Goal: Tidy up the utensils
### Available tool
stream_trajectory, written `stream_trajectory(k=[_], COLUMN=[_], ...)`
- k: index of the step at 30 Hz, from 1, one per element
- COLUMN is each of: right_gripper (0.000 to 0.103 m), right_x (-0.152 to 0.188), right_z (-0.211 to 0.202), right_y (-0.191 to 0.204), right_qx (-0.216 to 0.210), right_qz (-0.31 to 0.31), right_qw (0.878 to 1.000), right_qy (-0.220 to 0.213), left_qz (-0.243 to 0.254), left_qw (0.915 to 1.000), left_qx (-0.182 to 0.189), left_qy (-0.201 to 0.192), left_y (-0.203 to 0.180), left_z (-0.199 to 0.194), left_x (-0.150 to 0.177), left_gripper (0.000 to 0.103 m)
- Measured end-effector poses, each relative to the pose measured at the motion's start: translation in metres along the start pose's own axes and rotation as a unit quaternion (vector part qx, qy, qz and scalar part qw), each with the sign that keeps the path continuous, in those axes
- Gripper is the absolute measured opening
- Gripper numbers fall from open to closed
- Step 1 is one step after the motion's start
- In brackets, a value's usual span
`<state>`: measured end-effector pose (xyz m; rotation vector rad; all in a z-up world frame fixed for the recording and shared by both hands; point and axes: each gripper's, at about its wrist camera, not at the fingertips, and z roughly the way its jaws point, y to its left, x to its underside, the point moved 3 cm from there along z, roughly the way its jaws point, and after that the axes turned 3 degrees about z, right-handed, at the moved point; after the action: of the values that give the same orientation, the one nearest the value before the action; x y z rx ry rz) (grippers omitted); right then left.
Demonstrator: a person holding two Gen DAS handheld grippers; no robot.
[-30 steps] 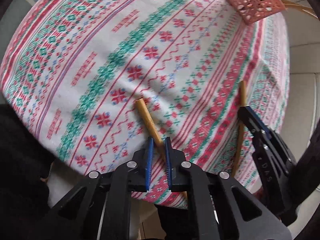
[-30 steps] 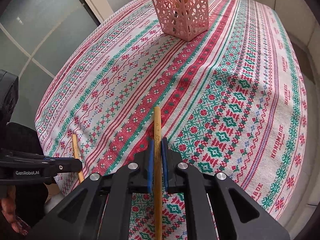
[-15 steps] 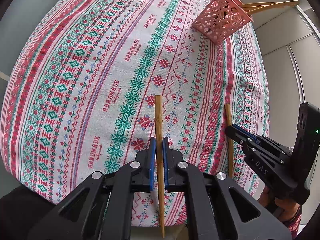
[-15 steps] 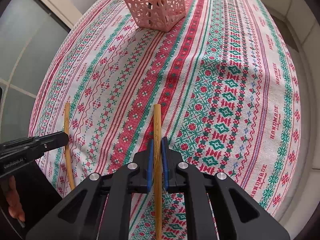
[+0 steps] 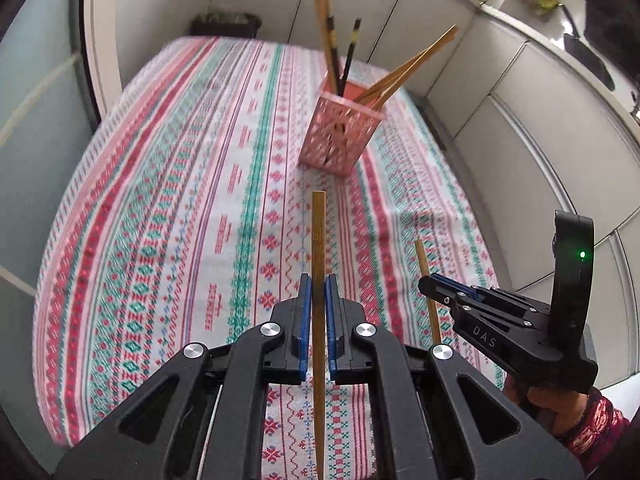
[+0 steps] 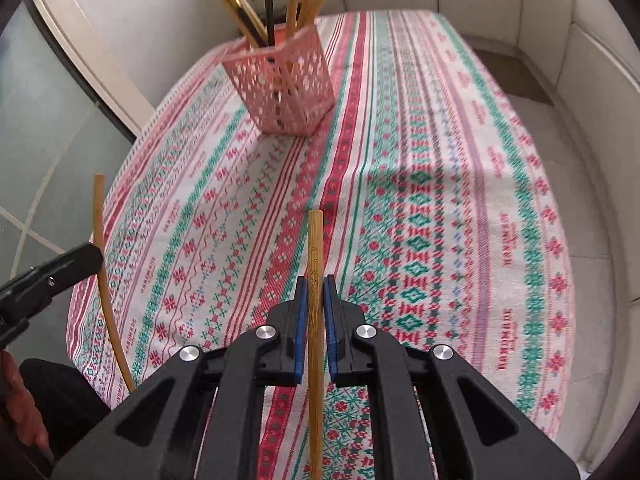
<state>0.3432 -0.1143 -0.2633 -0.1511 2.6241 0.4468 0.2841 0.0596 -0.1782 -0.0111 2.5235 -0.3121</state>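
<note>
My left gripper [image 5: 316, 292] is shut on a bamboo chopstick [image 5: 318, 240], held above the near end of the table with its blunt end pointing forward. My right gripper [image 6: 315, 292] is shut on a second bamboo chopstick [image 6: 315, 248]; it also shows at the right of the left wrist view [image 5: 430, 286] with its chopstick [image 5: 422, 264]. The left gripper's chopstick [image 6: 100, 248] shows at the left of the right wrist view. A pink perforated holder [image 5: 341, 134] stands upright farther along the table, with several chopsticks in it; it shows in the right wrist view too [image 6: 282, 88].
The table wears a red, green and white patterned cloth [image 5: 180, 216]. White cabinet fronts [image 5: 540, 128] run along the right, and a glass panel [image 6: 36, 152] along the left. A cushioned white bench [image 6: 580, 100] borders the table's right side.
Both grippers have risen and tilted up from the cloth, each carrying its chopstick. The holder now sits more in the middle of both views, with the room behind it visible.
</note>
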Motion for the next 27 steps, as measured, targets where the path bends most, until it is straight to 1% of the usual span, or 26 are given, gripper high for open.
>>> stream_trajectory(k=[2, 4, 7, 11, 15, 18, 21, 24, 27], right_gripper=[0.008, 0.008, 0.008, 0.008, 0.008, 0.008, 0.008, 0.008, 0.008], right_x=[-0.009, -0.020, -0.036, -0.063, -0.093, -0.120, -0.149, -0.174, -0.196], right_z=[-0.028, -0.058, -0.106, -0.170, -0.221, -0.242, -0.252, -0.252, -0.233], right_y=[0.002, 0.005, 0.011, 0.020, 0.029, 0.038, 0.044, 0.054, 0.066], right_qx=[-0.004, -0.008, -0.015, -0.036, -0.057, -0.068, -0.075, -0.069, -0.056], right_qz=[0.001, 0.005, 0.001, -0.001, -0.001, 0.004, 0.013, 0.015, 0.016], right_qw=[0.999, 0.995, 0.984, 0.961, 0.933, 0.912, 0.895, 0.881, 0.868], right_qy=[-0.051, -0.099, -0.175, -0.273, -0.356, -0.404, -0.439, -0.469, -0.493], left_qz=[0.016, 0.022, 0.031, 0.054, 0.075, 0.087, 0.088, 0.083, 0.077], left_qw=[0.9991, 0.9971, 0.9924, 0.9820, 0.9720, 0.9669, 0.9632, 0.9609, 0.9589], left_qx=[0.009, 0.020, 0.030, 0.033, 0.029, 0.022, 0.020, 0.026, 0.033], left_qy=[-0.038, -0.070, -0.115, -0.178, -0.221, -0.239, -0.253, -0.263, -0.271], left_y=[-0.013, -0.025, -0.037, -0.060, -0.070, -0.072, -0.068, -0.060, -0.052], left_z=[-0.021, -0.042, -0.073, -0.103, -0.121, -0.122, -0.117, -0.109, -0.101], left_x=[-0.010, -0.016, -0.034, -0.060, -0.093, -0.119, -0.139, -0.152, -0.162], left_gripper=[0.006, 0.006, 0.006, 0.006, 0.006, 0.006, 0.006, 0.006, 0.006])
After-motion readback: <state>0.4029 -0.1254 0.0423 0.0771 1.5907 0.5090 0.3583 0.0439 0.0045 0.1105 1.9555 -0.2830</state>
